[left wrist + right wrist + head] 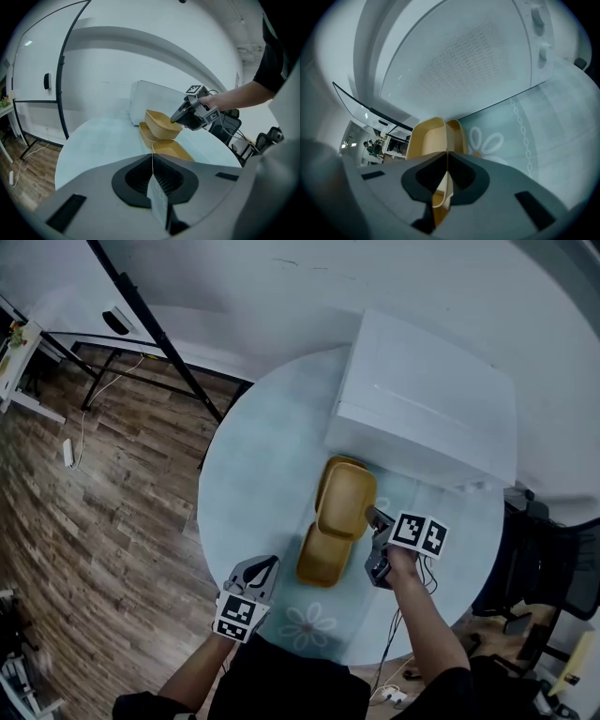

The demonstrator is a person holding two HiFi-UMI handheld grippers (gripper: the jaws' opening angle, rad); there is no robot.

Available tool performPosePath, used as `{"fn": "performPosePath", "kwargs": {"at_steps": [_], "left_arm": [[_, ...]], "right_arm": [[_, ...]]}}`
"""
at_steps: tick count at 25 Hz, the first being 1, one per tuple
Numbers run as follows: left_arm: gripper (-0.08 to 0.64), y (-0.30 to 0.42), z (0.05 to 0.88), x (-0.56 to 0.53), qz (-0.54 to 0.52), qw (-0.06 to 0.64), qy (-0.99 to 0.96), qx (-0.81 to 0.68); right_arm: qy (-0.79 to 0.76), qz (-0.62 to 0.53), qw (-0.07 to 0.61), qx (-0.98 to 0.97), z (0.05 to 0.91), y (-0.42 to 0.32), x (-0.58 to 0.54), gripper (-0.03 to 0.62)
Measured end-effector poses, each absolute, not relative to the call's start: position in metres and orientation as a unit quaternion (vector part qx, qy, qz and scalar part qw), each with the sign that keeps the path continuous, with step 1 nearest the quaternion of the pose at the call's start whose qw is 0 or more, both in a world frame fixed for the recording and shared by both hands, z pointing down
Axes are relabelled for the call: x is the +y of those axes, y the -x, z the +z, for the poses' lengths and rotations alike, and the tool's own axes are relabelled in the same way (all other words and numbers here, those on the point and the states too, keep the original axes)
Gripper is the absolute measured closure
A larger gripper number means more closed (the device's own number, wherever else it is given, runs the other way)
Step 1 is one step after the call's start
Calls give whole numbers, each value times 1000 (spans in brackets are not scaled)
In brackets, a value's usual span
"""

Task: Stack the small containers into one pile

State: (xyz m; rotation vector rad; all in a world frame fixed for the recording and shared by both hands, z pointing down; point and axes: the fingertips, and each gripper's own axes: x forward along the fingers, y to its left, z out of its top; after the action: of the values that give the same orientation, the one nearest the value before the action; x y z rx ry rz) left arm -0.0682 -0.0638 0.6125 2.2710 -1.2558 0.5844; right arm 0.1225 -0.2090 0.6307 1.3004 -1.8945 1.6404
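Our right gripper (pixel 375 517) is clamped on the rim of one container (pixel 345 501), lifting it over the other containers (pixel 322 559) mid-table (pixel 253 474), probably to nest it. Our left gripper (pixel 262 571) hovers by the near edge, jaws together and empty, out of the way.

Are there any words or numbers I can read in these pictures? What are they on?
No words or numbers can be read anywhere.
The marker cube at the left and the one at the right carry only black-and-white square patterns, not letters.
The white box shows no legible print.
The table has only a flower drawing.
The yellow containers are plain.
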Motion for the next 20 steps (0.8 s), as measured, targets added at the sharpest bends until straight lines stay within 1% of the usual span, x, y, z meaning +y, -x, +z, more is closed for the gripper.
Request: {"fn": "performPosePath", "kwargs": {"at_steps": [8, 20], "left_arm": [[545, 72, 620, -70, 215, 245, -825, -461], [545, 73, 626, -74, 218, 247, -828, -455]], "right_arm": [[-466, 564, 186, -655, 645, -120, -233, 558], [-483, 568, 206, -634, 672, -121, -239, 559]]}}
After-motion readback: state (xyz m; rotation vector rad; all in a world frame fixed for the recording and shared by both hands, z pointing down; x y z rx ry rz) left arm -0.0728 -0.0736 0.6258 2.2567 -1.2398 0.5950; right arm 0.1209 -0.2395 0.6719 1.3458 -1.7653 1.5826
